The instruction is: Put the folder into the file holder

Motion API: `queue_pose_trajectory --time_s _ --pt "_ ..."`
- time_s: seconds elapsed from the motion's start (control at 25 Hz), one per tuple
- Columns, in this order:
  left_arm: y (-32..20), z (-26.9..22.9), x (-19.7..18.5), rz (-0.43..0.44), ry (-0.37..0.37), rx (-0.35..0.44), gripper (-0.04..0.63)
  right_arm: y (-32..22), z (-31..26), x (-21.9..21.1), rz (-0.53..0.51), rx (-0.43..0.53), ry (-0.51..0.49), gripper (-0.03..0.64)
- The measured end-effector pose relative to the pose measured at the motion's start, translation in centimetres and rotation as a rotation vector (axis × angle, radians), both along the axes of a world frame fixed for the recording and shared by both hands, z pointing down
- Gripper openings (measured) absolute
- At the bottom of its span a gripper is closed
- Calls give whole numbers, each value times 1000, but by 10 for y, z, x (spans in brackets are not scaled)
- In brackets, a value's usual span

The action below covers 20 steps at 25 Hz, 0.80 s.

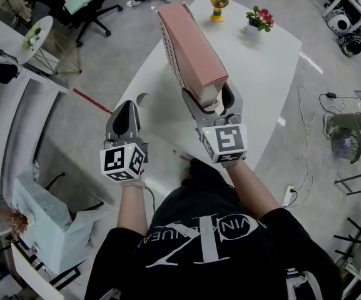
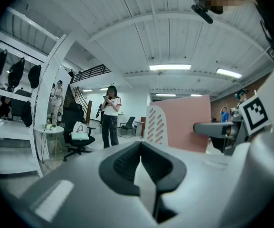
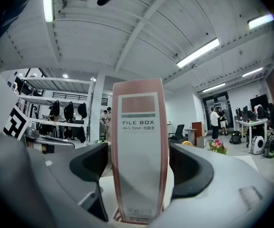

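Down on the floor at the person's left a pale paper bag point(image 1: 42, 220) gapes open. What is in it I cannot tell.

Above the near edge of the white table point(image 1: 274, 74) the left gripper point(image 1: 128, 108) hangs idle, its jaws pressed together on nothing. Beside it the right gripper point(image 3: 139, 172) points level at the folder point(image 1: 193, 45), a pink box file with a white spine label. Its jaws stand wide, one either side of the spine. I see a thin gap at each pad, so it has let go and grips nothing.

The folder stands upright about the middle of the table, spine toward the near edge, its length running toward the far edge. Against its left face rises a white slotted wall with a rounded top, the file holder point(image 2: 156, 125). The folder looks seated in it, and nothing else shows inside. The right gripper hides the base, so I would not swear it is fully home.

I would expect stiff board, light if empty, with smooth faces that could slide between pads. Being tall and narrow, it would likely tip sideways if nudged high up. The narrow spine, low down, looks the sound place to take it, since the jaws span that width easily.

Near the far edge stand a small yellow fan-like gadget point(image 1: 218, 7) and a little white pot point(image 1: 253, 26) holding pink and red flowers point(image 1: 259, 16), well apart from the holder.
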<state>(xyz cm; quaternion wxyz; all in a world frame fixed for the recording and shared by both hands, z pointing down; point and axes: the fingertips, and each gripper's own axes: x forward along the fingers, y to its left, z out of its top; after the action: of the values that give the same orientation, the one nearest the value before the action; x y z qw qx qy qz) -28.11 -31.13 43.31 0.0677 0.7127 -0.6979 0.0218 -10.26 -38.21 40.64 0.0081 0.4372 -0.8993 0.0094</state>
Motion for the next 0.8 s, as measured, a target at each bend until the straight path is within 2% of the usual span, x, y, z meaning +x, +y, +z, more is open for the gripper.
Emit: queue_pose_trajectory --time_s 0.52,0.8 --pt "21 -12 19 44 0 22 0 37 -11 20 -10 -9 16 384" --pt "27 -16 26 60 1 37 0 49 -18 44 20 -14 11 201"
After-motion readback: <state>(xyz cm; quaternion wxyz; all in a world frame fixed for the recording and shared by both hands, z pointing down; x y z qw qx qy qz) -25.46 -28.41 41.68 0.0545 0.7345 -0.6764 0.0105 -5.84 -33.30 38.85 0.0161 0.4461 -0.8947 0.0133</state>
